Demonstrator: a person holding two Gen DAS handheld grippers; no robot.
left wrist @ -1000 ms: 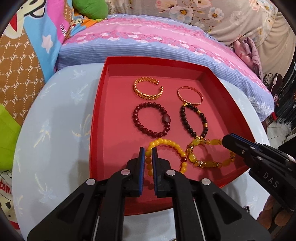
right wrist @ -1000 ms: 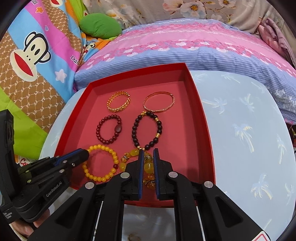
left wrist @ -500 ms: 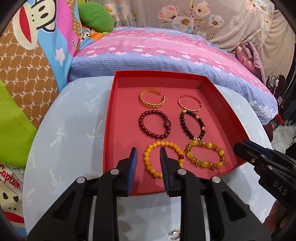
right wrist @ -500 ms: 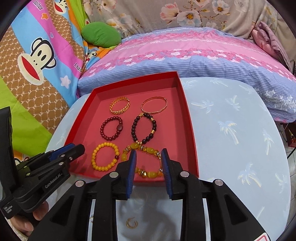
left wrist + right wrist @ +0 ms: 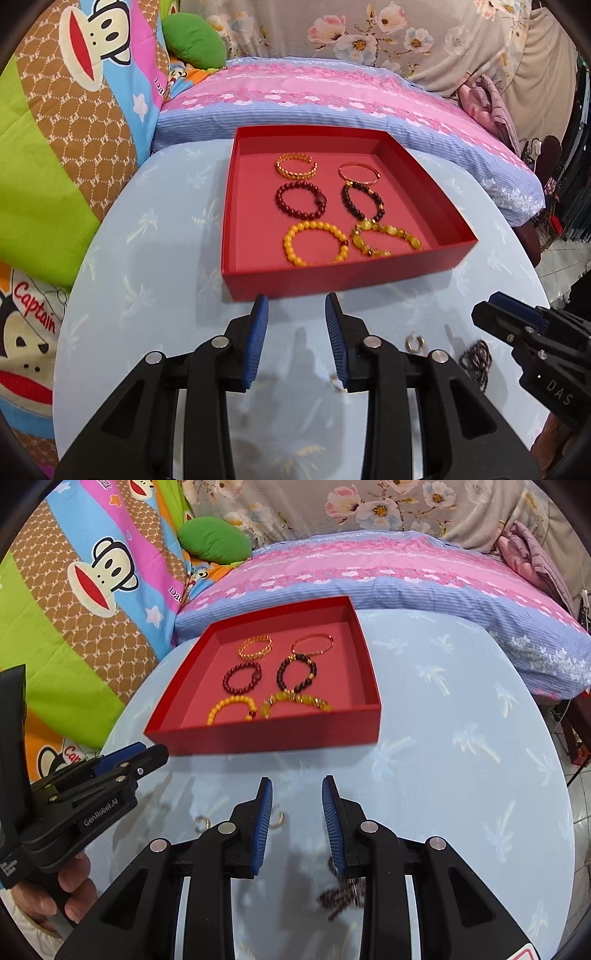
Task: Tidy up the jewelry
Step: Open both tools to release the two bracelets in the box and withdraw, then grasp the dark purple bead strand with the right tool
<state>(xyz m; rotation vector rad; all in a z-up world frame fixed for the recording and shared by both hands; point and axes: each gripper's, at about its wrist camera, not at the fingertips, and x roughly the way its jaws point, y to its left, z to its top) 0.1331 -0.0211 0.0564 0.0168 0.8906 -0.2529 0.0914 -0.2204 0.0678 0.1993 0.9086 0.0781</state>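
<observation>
Lower left of the right wrist view: left gripper (image 5: 147, 755), in a person's hand (image 5: 70, 893), jaws just opened and spread, nothing between them. Centre frame, on the pale blue surface (image 5: 461, 775): red tray (image 5: 258, 734) with six bracelets in three rows of two, among them a yellow bead bracelet (image 5: 231, 709) and an amber bracelet (image 5: 295, 699) nearest the front wall. Bottom centre: right gripper (image 5: 297, 786), jaws likewise just opened, spread and empty, clear of the tray. Still loose on the surface below: two small gold rings (image 5: 202, 823) and, lower right, a blurred dark bead strand (image 5: 340, 893). Likely risks: thin rings skidding away under the pads or slipping out on the lift; a low carry clipping the tray's front wall and disturbing the rows.
</observation>
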